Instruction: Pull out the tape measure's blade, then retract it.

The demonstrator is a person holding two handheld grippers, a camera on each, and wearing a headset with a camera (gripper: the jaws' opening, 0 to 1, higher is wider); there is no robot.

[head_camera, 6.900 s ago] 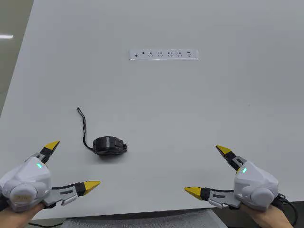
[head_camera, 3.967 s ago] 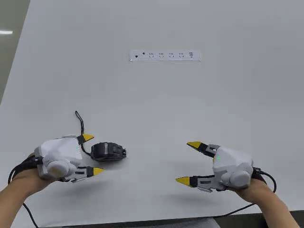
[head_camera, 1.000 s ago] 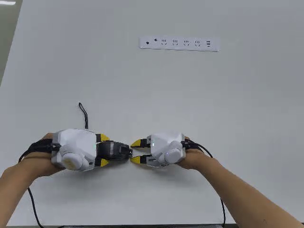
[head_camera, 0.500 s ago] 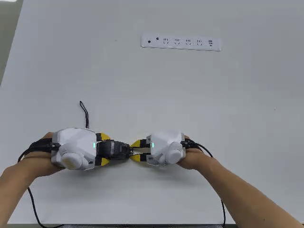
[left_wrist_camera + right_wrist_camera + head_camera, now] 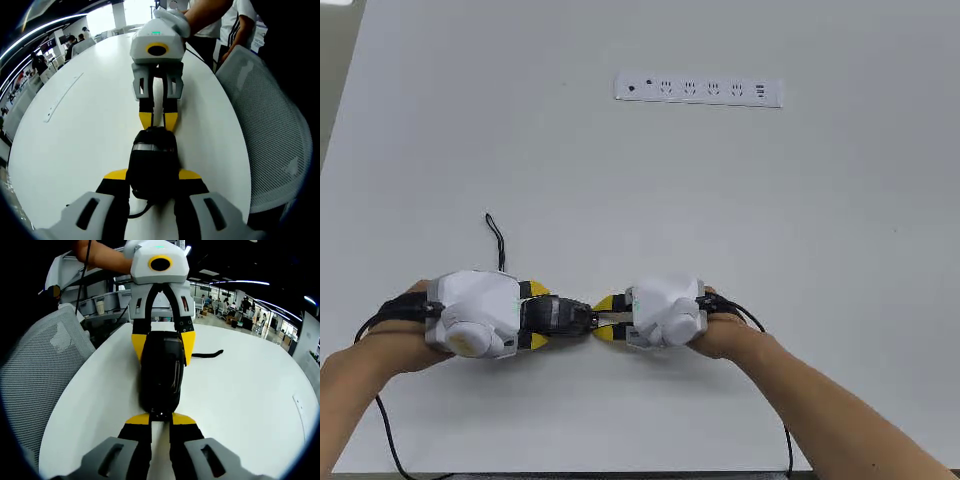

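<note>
— How is the left side set?

— The left hand wraps the left gripper, a white body with black, yellow-tipped jaws, at the near left, and it points to the right. Its jaws are clamped on either side of the black tape measure case. The bare left forearm comes in from the near left corner.

— And the right?

— The right hand holds the matching white right gripper, pointing left, nose to nose with the other. Its jaws are pinched almost together on the pale blade end, just beside the case. The right forearm slants in from the near right.
</note>
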